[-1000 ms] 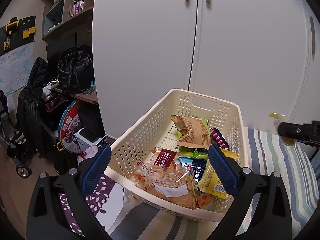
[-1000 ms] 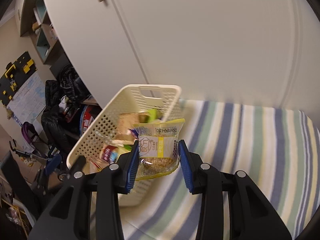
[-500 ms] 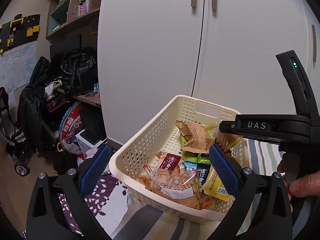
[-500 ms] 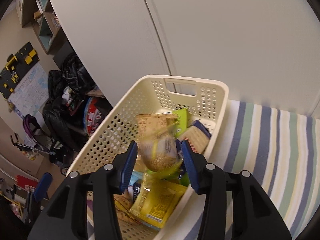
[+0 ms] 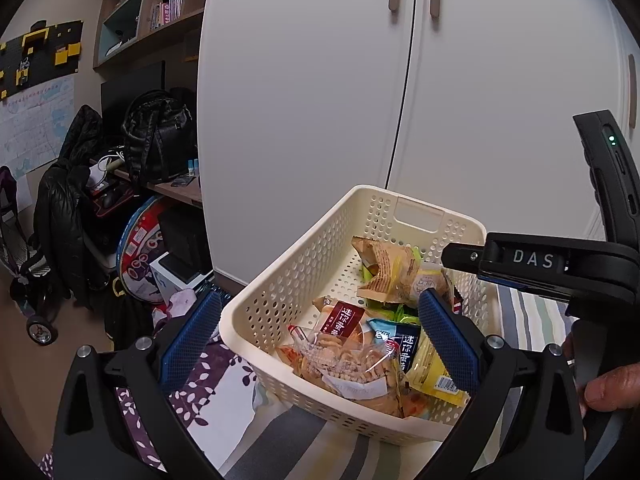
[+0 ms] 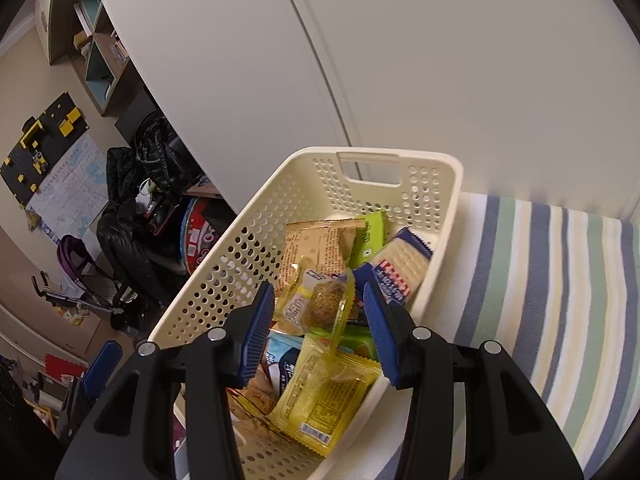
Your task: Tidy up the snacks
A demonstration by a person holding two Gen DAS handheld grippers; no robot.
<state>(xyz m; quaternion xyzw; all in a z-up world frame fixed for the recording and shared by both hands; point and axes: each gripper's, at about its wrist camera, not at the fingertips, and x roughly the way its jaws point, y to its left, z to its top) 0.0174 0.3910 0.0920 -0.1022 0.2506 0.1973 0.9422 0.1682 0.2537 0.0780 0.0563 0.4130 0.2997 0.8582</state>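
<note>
The cream perforated plastic basket sits on a blue, green and white striped cloth, with its handle-slot end toward the white double-door wardrobe.

The right gripper hangs over the basket's inside, its 2 blue-padded fingers spread apart with gaps on both sides of the clear yellow-edged packet holding a round brown cake. That packet lies among the other snacks in the basket; whether either pad touches it I cannot tell. In the left wrist view this gripper reaches in from the right over the basket's far right rim, and a person's hand grips its black handle.

The left gripper is held at the basket's near end, its fingers wide apart and holding nothing, 1 pad outside the basket's left wall and the other over its near right corner.

Inside the basket, a tan paper-look snack bag lies toward the handle-slot end, with a green packet just beside it and a blue-and-white cracker pack against the basket's right wall. At the basket's near end lie a yellow flat packet and a clear bag of orange crackers.
</note>
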